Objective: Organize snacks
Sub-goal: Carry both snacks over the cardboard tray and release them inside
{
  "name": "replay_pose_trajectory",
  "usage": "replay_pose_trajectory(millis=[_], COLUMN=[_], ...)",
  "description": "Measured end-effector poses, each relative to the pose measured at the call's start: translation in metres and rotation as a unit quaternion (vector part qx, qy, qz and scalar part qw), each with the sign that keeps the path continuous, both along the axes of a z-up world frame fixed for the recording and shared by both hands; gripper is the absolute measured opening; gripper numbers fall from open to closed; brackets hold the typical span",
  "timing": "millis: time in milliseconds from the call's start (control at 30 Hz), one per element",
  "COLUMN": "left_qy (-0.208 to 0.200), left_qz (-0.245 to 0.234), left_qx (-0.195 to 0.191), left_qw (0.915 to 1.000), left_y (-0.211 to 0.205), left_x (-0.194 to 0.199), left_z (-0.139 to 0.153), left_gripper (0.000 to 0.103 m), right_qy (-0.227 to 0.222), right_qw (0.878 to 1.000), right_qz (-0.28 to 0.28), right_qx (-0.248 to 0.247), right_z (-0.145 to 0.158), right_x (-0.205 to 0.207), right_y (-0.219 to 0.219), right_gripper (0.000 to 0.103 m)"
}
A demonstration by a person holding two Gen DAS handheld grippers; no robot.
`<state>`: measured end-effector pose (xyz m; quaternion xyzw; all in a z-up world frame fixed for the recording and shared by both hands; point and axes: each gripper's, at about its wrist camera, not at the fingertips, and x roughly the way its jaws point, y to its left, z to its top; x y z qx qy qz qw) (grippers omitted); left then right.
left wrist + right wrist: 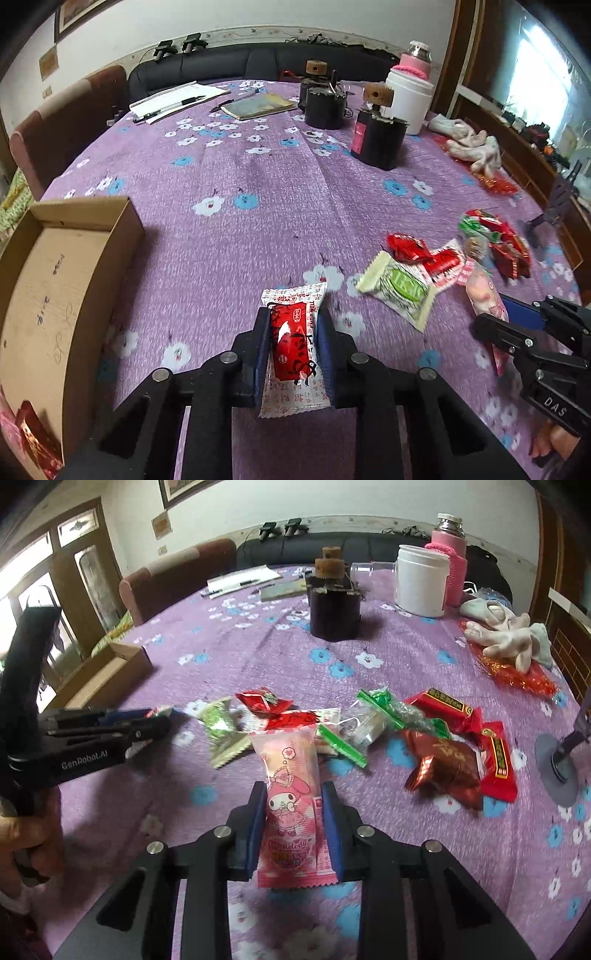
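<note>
My left gripper is shut on a red and white snack packet, held above the purple flowered tablecloth. An open cardboard box lies to its left with a red wrapper in its near corner. My right gripper is shut on a pink My Melody snack packet. Beyond it lies a pile of snacks: a green and white packet, red packets, a brown foil packet. The left gripper also shows in the right wrist view, the right gripper in the left wrist view.
Dark round tins with corks, a white tub, a pink flask, papers with pens, a booklet and pale gloves sit on the far half of the table. Chairs and a sofa stand behind.
</note>
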<state>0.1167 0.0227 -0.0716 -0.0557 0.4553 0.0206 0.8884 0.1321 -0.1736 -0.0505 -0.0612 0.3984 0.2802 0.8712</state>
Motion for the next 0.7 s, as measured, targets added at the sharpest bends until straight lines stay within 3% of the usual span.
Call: replay_pose_trajectory(millis=[367,700], left_qy=[-0.051,-0.085], left_qz=[0.009,0.081], left_qx=[-0.003,0.018], left_qw=[0.9987,0.9929], left_y=[0.025,0.105], left_x=[-0.049,-0.099], left_z=[0.042,0.070], left_gripper=[0.025,0.025], right_qy=[-0.029,-0.039], right_qw=[0.999,0.994], right_qz=[0.012,0.079], right_qx=[0.038,0.058], right_z=[0.037,0.061], right_x=[-0.038,-0.066], right_y=[0.017,0.095], right_gripper=[0.028,0.028])
